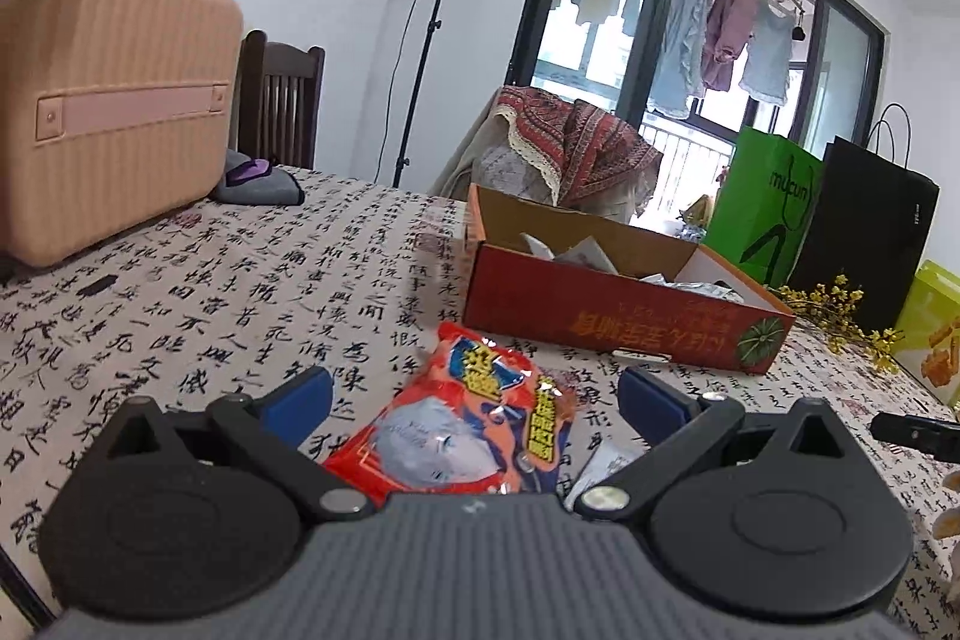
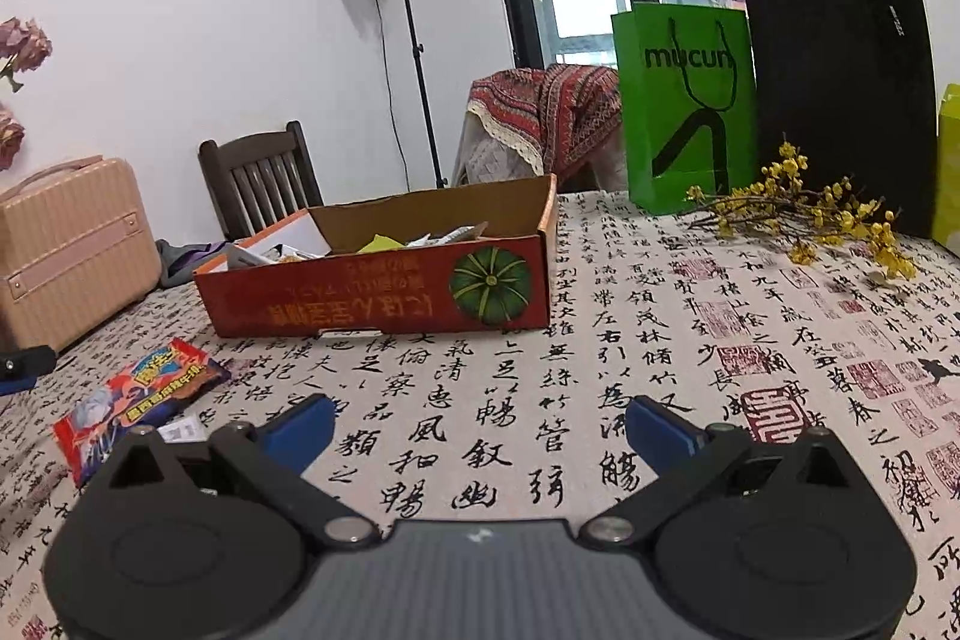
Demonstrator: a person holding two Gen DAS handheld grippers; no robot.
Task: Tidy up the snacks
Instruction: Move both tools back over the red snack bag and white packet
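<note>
The red packet lies flat on the table, directly ahead of the left gripper and between its wide-spread fingers, not yet gripped. Its long axis runs away from the gripper, tilted slightly right, far end pointing toward the box further back on the table. The right gripper is also spread wide, holding nothing over bare cloth; the packet lies well off to its left. The left gripper is clearly nearer, so I judge the pickup is its job
</note>
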